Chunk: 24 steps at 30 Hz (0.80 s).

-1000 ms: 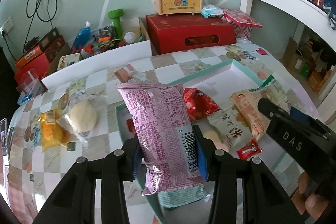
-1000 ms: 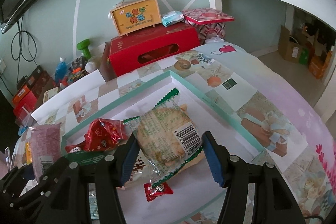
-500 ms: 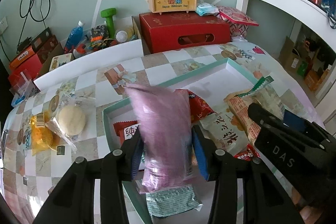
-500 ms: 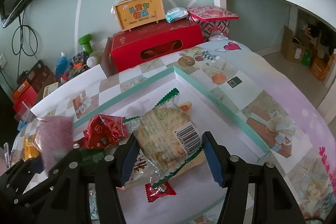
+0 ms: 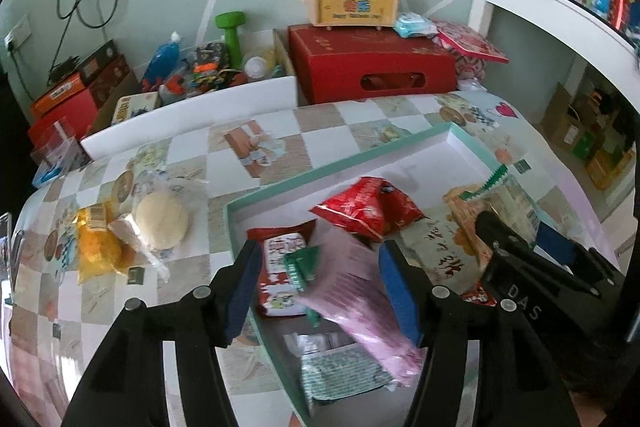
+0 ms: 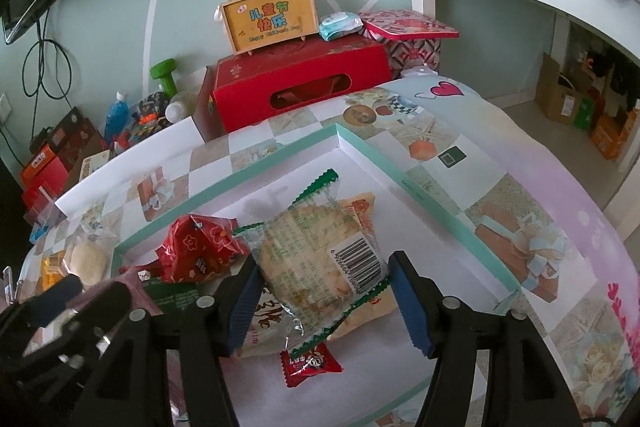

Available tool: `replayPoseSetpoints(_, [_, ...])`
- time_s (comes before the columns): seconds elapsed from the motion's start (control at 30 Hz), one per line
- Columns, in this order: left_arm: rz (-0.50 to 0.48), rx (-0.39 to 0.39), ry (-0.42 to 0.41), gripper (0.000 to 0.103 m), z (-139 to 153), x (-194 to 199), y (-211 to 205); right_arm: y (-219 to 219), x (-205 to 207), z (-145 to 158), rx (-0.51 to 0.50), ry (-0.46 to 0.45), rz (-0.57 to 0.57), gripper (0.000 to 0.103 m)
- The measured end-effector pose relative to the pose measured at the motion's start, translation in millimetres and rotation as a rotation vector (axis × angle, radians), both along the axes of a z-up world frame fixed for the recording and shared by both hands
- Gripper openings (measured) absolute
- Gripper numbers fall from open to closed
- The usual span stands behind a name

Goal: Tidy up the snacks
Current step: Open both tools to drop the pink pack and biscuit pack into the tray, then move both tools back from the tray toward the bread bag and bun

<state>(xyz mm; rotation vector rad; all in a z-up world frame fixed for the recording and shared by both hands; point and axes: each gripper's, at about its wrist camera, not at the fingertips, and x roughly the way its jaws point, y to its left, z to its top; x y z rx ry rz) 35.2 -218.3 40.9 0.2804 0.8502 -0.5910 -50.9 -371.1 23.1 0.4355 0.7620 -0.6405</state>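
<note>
Left claw (image 5: 316,291) gaping wide over the near corner of the teal tray (image 5: 360,157), gripping nothing. Pink packet (image 5: 360,299), blurred, tilting between the blue pads (image 5: 394,291), leaning toward the right one; contact impossible to tell. Lying beneath it, one green-striped packet (image 5: 340,375); just ahead, one red-and-white packet (image 5: 280,267) and one crinkled red bag (image 5: 368,211), all inside the tray. Sitting left of the left claw, outside the tray on the checkered counter (image 5: 260,147): one round bun (image 5: 162,221) in clear wrap and one yellow packet (image 5: 94,247), touching each other.

Right claw (image 6: 326,301) clamping one clear cracker packet (image 6: 316,259), barcode facing up, pads pressing both its sides, above the tray floor. Resting under it, one pale packet (image 6: 260,319) with dark lettering; just below the right claw's tips, one small red packet (image 6: 310,365). Two claws working side by side over the same tray.
</note>
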Motion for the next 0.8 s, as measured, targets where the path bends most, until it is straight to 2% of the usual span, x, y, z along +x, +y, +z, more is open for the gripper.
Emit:
replayPoseSetpoints(0.13, [0.044, 0.0, 0.009, 0.069, -1, 8, 8, 1, 2, -1, -0.003, 0.008, 0.004, 0.079])
replayPoseSetpoints(0.37, [0.126, 0.013, 0.019, 0.071, -6, 20, 20, 3, 4, -1, -0.015, 0.017, 0.013, 0.084])
replayPoseSetpoints(0.43, [0.154, 0.012, 0.02, 0.077, -7, 23, 23, 3, 4, -1, -0.017, 0.019, 0.012, 0.084])
replayPoseSetpoints(0.5, [0.195, 0.006, 0.028, 0.09, -9, 27, 28, 3, 4, -1, -0.018, 0.02, 0.011, 0.084])
replayPoseSetpoints(0.57, [0.221, 0.004, 0.032, 0.092, -11, 29, 31, 3, 4, 0, -0.021, 0.021, 0.009, 0.088])
replayPoseSetpoints(0.67, [0.272, 0.019, 0.035, 0.096, -17, 35, 37, 3, 3, 2, -0.032, 0.017, 0.004, 0.102])
replayPoseSetpoints(0.8, [0.325, 0.015, 0.042, 0.096, -20, 41, 45, 4, 3, 4, -0.048, 0.01, -0.001, 0.103])
